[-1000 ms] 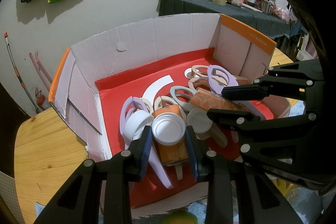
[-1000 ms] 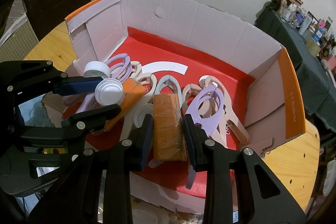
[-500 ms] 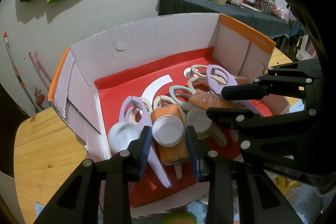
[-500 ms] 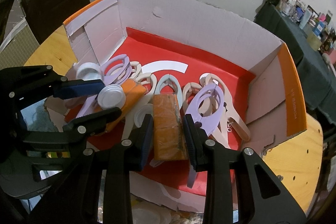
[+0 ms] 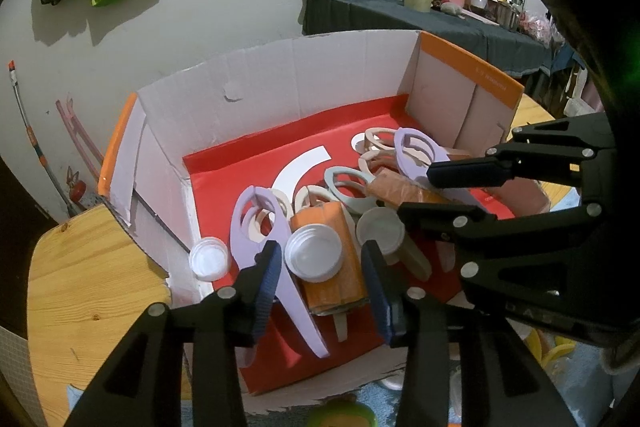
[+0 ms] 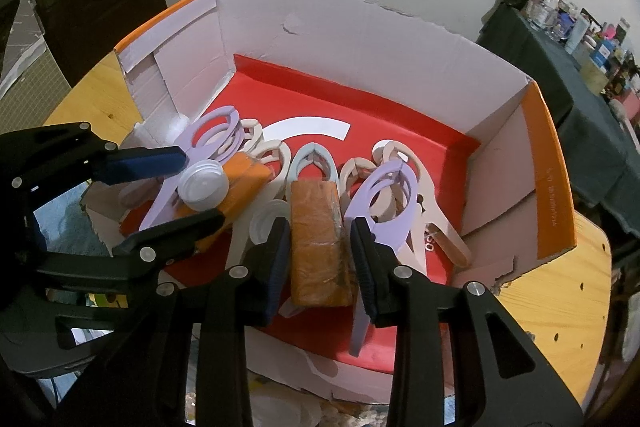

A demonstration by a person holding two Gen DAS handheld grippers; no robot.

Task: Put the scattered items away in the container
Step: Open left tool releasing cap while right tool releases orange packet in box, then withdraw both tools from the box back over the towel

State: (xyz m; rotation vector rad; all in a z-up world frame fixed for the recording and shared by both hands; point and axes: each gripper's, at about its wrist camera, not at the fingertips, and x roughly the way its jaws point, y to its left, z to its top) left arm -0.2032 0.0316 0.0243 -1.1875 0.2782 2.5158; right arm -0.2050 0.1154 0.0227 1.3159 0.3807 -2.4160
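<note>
Only the left wrist view shows a white lid (image 5: 208, 259) lying at the lower left inside the cardboard box (image 5: 280, 75). The left claw (image 5: 320, 287) is opening around a white cap (image 5: 313, 253), pads clear. The right claw (image 6: 320, 259) is clamped on an orange block (image 6: 318, 243), whose long axis runs up the frame.

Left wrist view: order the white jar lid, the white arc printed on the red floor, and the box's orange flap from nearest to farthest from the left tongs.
1. White jar lid, between the opening left tongs.
2. White arc, mid-floor beyond the pile.
3. Orange flap, far right wall.
</note>
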